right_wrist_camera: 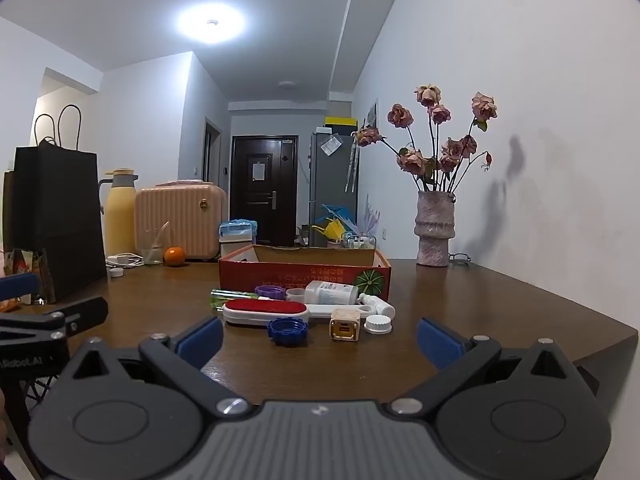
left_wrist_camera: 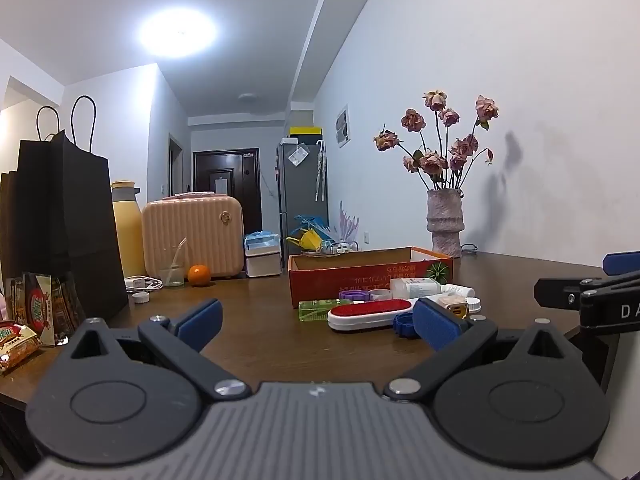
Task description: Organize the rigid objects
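Both claws, left claw [left_wrist_camera: 318, 322] and right claw [right_wrist_camera: 318, 338], gape wide, empty, before the box [right_wrist_camera: 304, 270], clutter [right_wrist_camera: 264, 312] awaiting sorting.

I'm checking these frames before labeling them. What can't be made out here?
- Inside of the orange cardboard box: both low views, its front wall hides the contents.
- Label on the white bottle: both views, print too small.
- Green bottle: right wrist view, the red-topped lint brush covers part.
- Yellow charger cube: left wrist view, a fingertip blocks part.
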`<state>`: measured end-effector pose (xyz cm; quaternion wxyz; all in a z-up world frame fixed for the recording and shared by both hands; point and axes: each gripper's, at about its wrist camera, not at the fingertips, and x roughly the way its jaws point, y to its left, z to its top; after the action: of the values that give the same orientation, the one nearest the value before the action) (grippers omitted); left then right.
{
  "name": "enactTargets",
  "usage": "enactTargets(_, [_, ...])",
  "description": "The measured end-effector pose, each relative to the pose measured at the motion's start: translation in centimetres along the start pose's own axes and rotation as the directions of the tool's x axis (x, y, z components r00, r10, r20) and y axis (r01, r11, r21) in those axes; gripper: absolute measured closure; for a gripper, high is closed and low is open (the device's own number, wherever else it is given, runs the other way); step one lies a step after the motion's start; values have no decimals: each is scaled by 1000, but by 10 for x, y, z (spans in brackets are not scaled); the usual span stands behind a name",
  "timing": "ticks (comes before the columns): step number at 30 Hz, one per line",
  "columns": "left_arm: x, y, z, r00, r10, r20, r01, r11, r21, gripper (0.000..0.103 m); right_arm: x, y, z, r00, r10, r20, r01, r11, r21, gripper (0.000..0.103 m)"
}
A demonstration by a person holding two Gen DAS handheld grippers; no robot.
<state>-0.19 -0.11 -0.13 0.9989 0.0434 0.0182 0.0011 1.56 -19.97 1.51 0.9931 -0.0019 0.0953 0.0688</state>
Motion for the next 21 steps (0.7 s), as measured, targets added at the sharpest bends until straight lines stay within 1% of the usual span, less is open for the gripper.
enactTargets(7, [-6, -6, 4, 1000, -7, 5, 7, 1000, -4, 0, 3, -2, 0, 1000, 4, 1, -4, 1000, -2, 0])
enactTargets(9, [-9, 4, 4, 1000, -7, 6, 7, 1000, -20, 0, 0, 1, 0, 1000, -1, 11, 1, 1000, -9, 0])
enactTargets(10, [-2, 3, 3, 1000, -10, -1, 10, 1000, -17, 0, -1, 0, 0, 1000, -1, 12, 1, 1000, -9, 0])
enactTargets(14, [-3, 2, 4, 1000, -3, -2, 3, 1000, -13, 0, -3, 1, 3, 1000, -1, 15, 1, 1000, -15, 0])
enactTargets(15, [-3, 3, 5, 1000, -1, -3, 1, 1000, -14, 0, -1, -1, -4, 1000, -2, 16, 2, 1000, -11, 0])
enactTargets(21, [-4, 3, 6, 1000, 1, -6, -1, 1000, -18, 0, 1, -1, 1, 1000, -8, 7, 8, 1000, -6, 0])
